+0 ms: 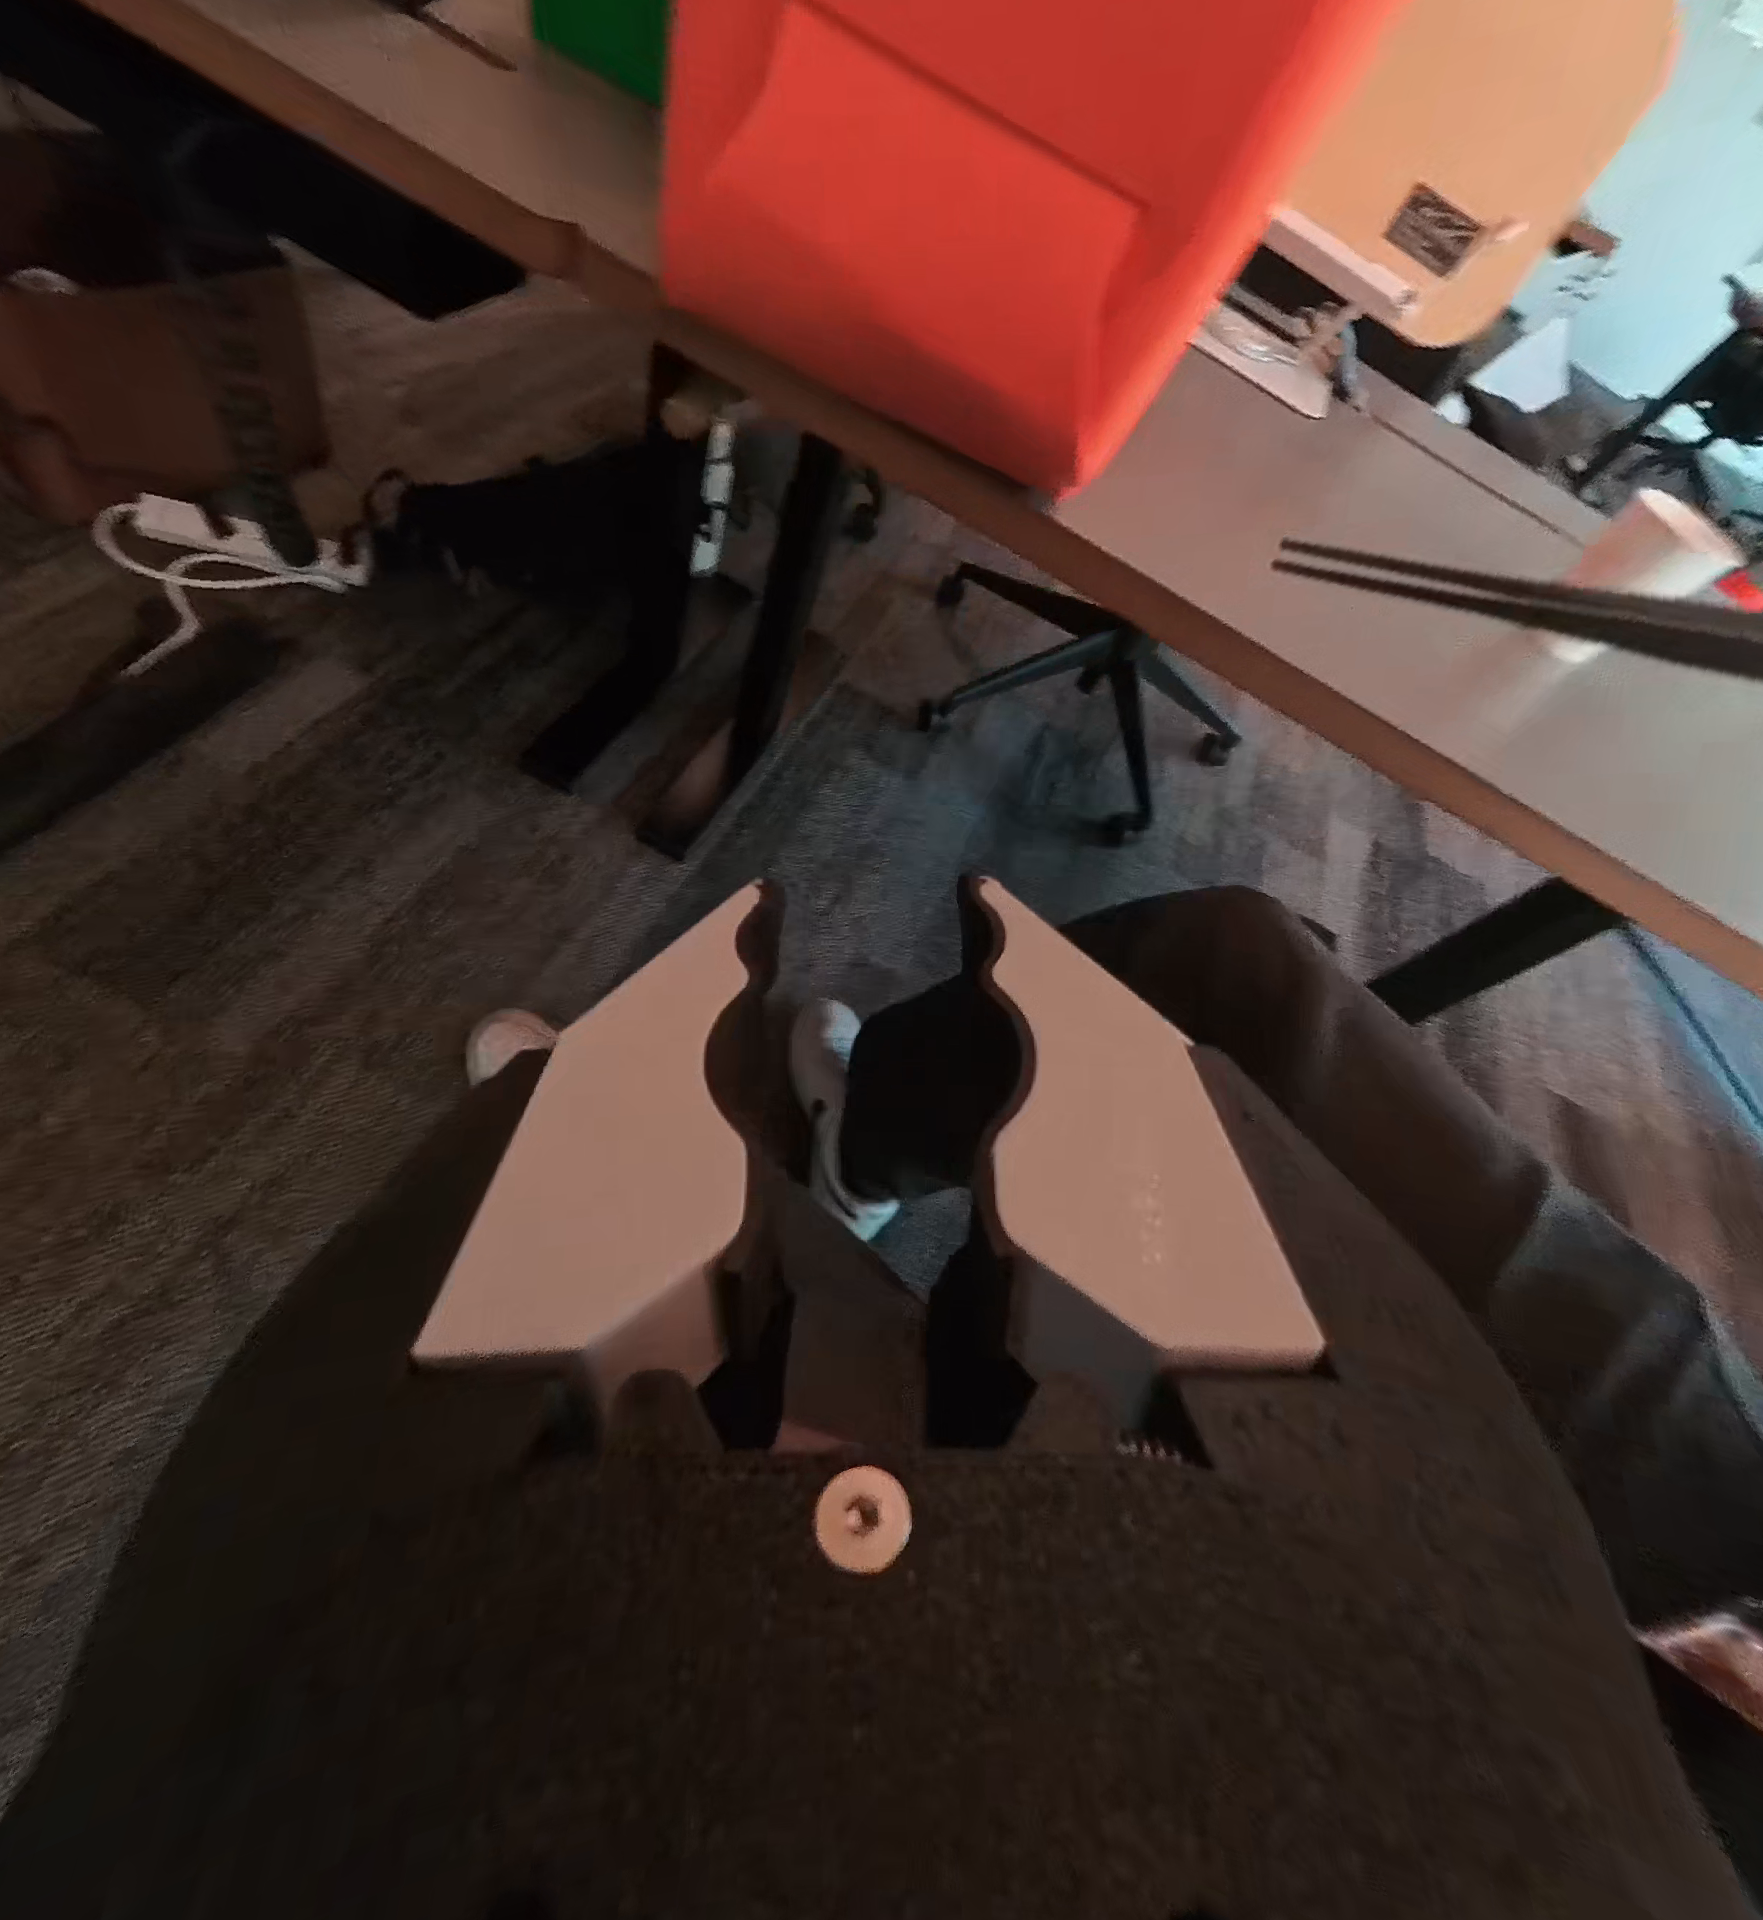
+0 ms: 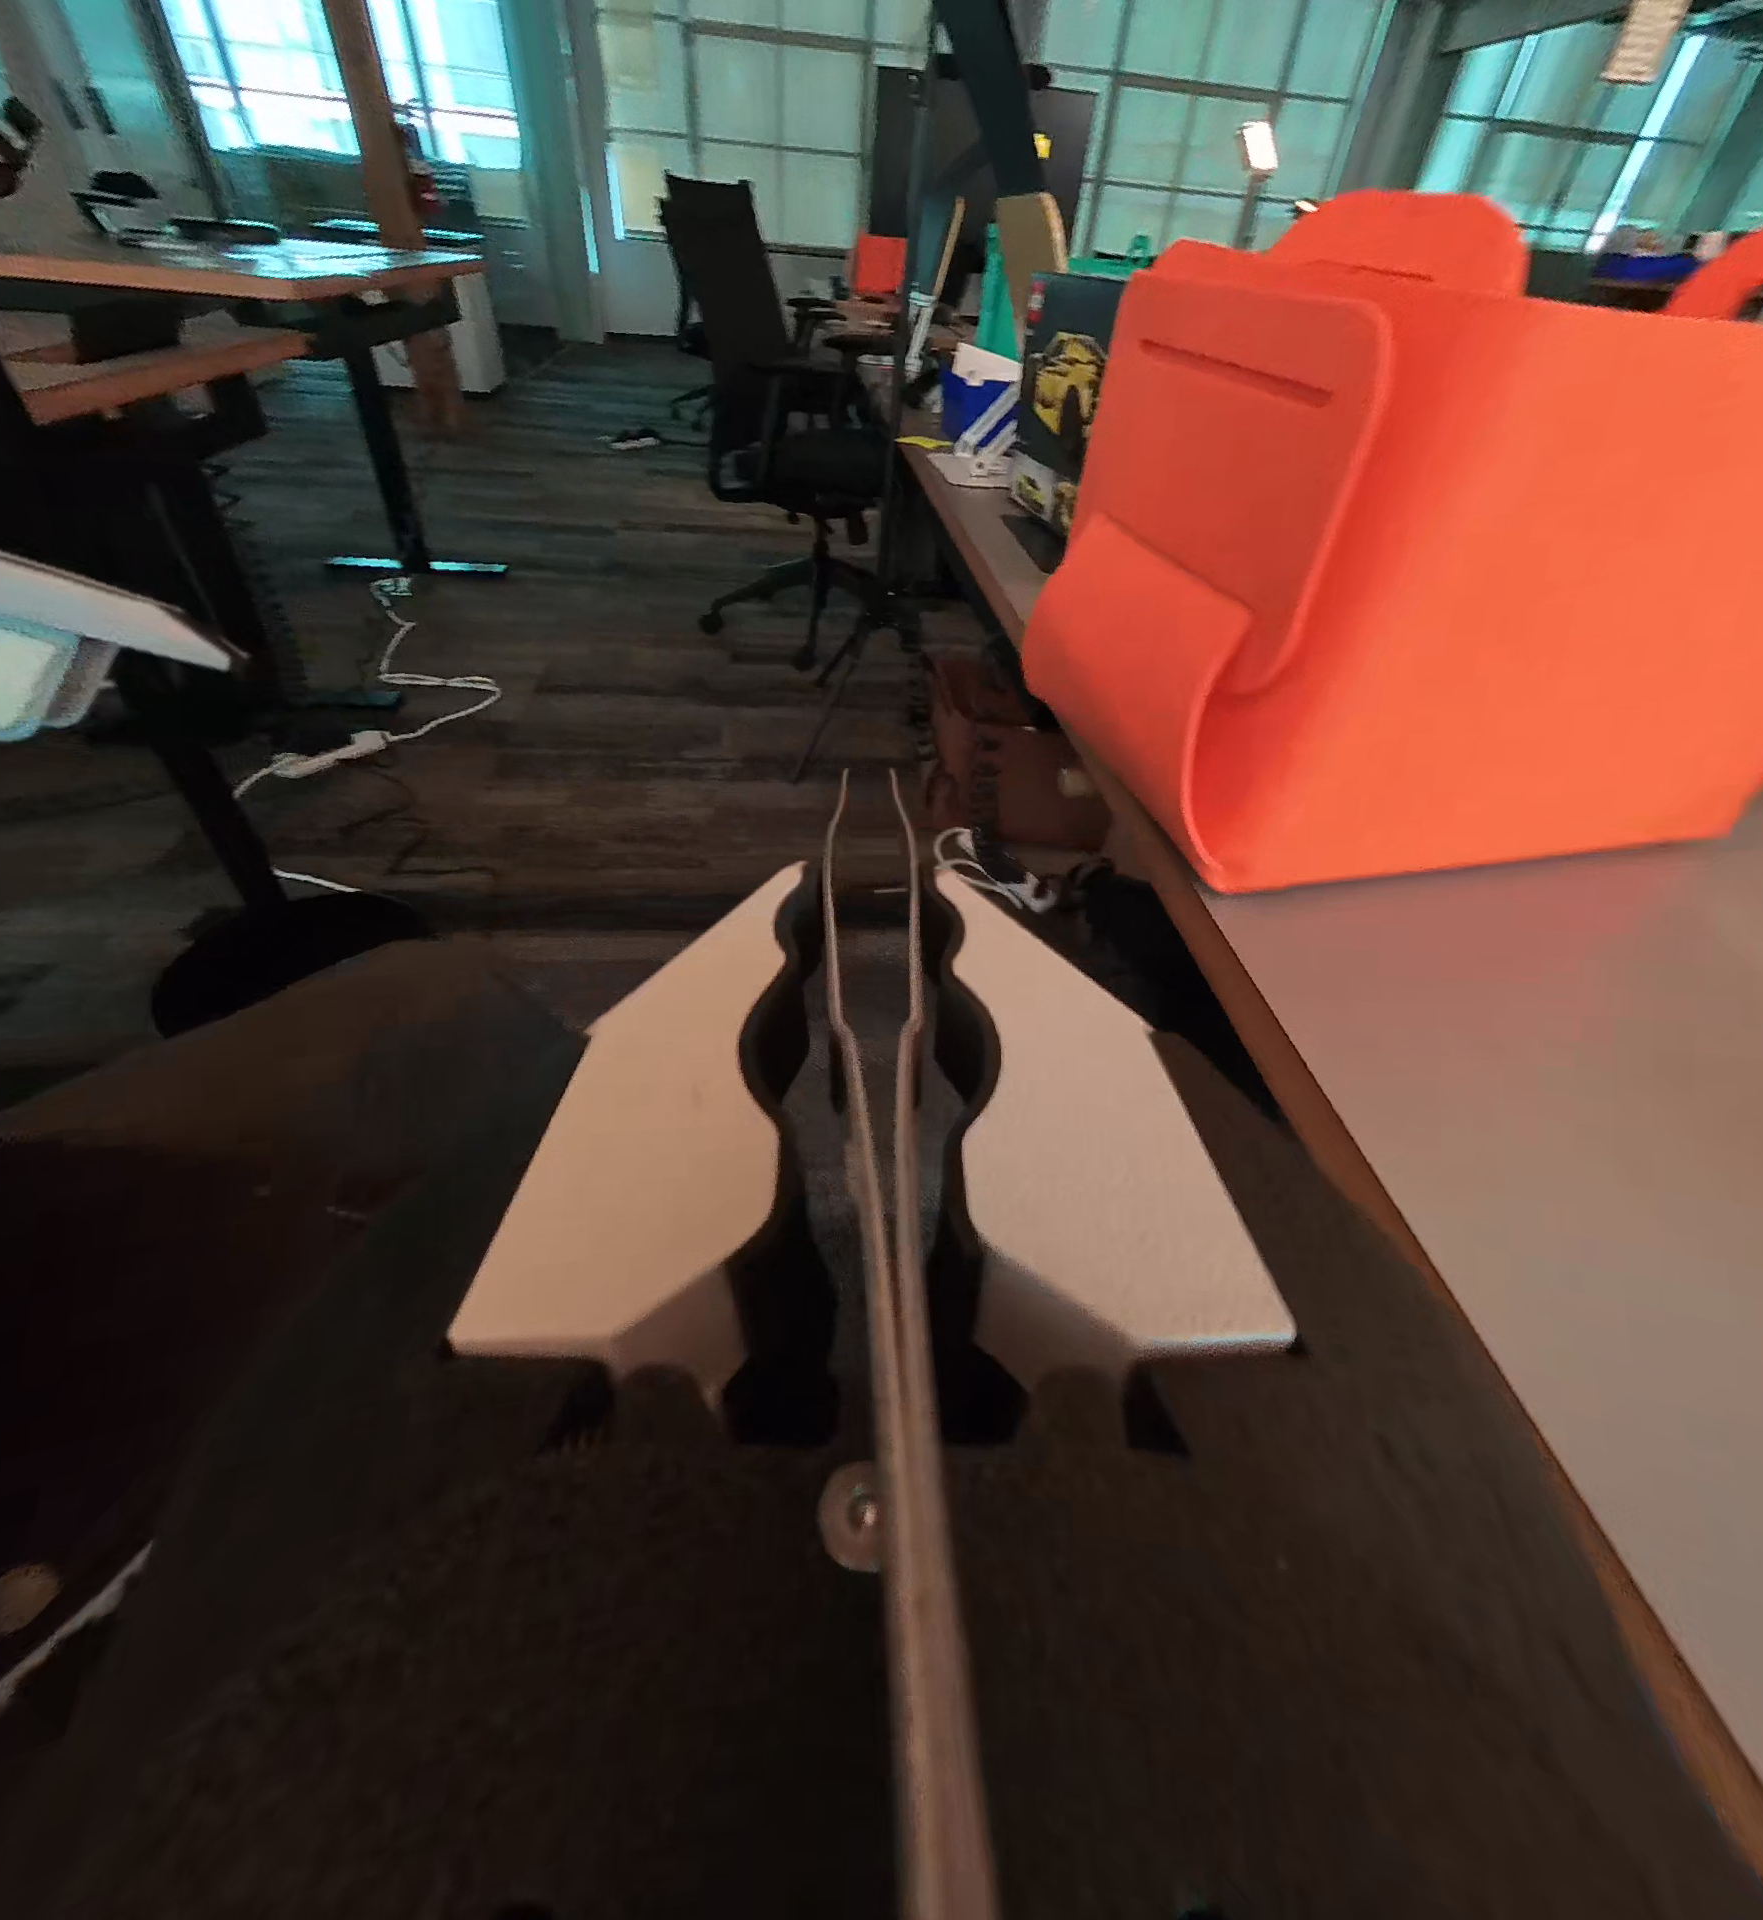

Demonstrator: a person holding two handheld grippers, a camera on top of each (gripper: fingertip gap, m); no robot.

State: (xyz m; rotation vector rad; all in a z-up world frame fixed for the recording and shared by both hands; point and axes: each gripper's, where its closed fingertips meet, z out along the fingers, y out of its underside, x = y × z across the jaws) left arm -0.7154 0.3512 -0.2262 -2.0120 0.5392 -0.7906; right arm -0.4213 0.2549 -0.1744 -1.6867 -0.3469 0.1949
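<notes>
Left tongs hang out past the bench edge, over the carpeted floor, parted with nothing between them; a person's shoe shows through the gap below. Right tongs have a long pair of metal tweezers lying lengthwise between them, the two thin tips poking out ahead, slightly apart. Whether the white fingers actually press the tweezers is hard to judge, since a sliver of gap shows on each side. In the left wrist view those tweezers reach in from the right over the bench. An orange felt bag stands on the bench near its edge, to the right of the right tongs and untouched.
</notes>
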